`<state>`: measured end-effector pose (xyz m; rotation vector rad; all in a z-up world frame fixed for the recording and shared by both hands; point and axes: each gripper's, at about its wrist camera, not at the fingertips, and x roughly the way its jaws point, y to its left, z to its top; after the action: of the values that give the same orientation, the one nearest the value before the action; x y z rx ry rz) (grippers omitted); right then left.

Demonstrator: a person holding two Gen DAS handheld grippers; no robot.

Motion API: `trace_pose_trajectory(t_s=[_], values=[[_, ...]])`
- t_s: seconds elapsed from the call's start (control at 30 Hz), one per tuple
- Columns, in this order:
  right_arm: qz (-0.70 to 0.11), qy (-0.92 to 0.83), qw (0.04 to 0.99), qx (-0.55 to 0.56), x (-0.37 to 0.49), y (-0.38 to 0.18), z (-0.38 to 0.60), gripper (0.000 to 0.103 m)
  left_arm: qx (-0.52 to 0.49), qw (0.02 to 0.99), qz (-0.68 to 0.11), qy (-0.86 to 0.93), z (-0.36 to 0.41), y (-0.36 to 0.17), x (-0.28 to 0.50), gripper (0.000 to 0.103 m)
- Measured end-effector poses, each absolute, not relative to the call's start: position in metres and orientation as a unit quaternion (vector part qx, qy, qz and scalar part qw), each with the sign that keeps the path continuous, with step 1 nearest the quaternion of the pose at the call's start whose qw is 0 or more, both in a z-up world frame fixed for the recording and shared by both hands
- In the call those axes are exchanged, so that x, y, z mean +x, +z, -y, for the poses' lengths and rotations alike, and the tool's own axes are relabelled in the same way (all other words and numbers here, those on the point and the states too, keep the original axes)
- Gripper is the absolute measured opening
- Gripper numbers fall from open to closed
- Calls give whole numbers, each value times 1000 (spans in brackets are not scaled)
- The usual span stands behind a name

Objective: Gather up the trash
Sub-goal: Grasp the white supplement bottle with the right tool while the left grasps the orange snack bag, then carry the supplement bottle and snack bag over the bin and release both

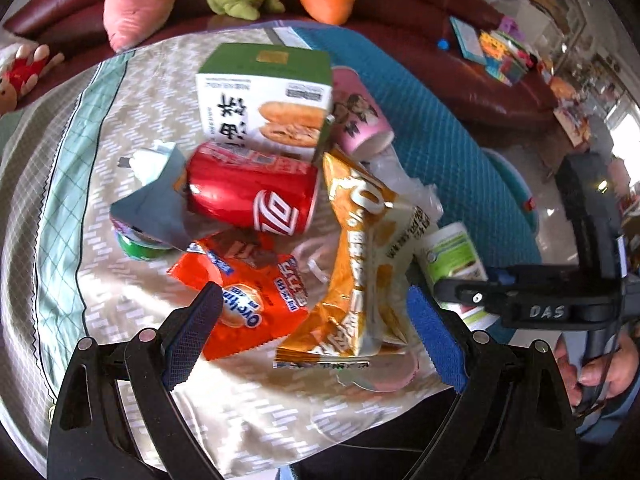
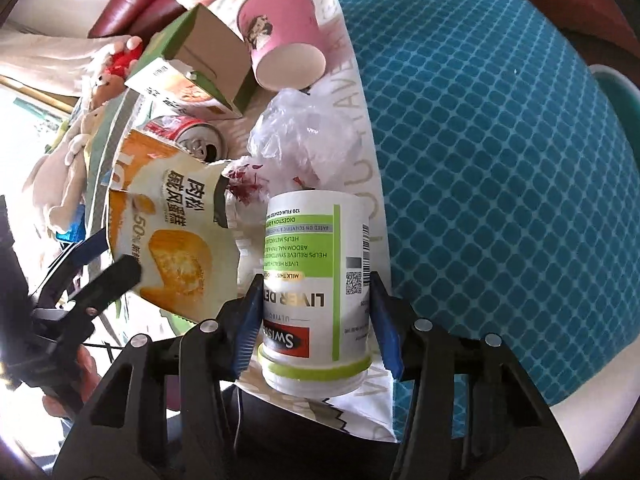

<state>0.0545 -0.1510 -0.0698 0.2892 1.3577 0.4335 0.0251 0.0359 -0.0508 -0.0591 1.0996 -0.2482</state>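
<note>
Between the right gripper's (image 2: 316, 320) blue pads: white pill bottle (image 2: 316, 280), lying on the patterned cloth (image 1: 132, 120), pads against both its sides. Left gripper (image 1: 316, 336): jaws wide, over orange wrapper (image 1: 248, 300) and yellow snack bag (image 1: 368, 248). Beyond: red can (image 1: 252, 192), green-and-white carton (image 1: 264, 96), pink paper cup (image 1: 360, 116).

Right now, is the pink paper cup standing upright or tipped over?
Tipped over. The pink paper cup lies on its side beside the green-and-white cardboard box, its open mouth facing the right wrist camera.
</note>
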Motion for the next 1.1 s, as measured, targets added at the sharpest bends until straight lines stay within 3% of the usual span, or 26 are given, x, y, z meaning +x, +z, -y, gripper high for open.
trace_pose_trajectory(t_s=[0.07, 0.27, 0.33, 0.37, 0.43, 0.83, 1.1], values=[[-612, 194, 754, 138, 54, -66, 160, 48, -17, 843, -523, -119, -30, -53, 25, 93], [-599, 175, 766, 156, 56, -60, 181, 48, 14, 836, -531, -135, -9, -54, 28, 67], [-598, 172, 766, 164, 56, -60, 185, 48, 23, 831, -539, -135, -3, -59, 30, 53], [-597, 170, 766, 168, 56, -60, 188, 48, 25, 829, -543, -134, -1, -61, 31, 33], [-595, 168, 767, 173, 56, -60, 196, 48, 20, 824, -550, -132, 1, -64, 34, 23], [-572, 169, 777, 202, 52, -50, 237, 48, -16, 867, -485, -115, -10, -1, 42, 19], [-562, 160, 780, 224, 50, -46, 267, 48, -22, 868, -481, -121, 9, 10, 53, 20]])
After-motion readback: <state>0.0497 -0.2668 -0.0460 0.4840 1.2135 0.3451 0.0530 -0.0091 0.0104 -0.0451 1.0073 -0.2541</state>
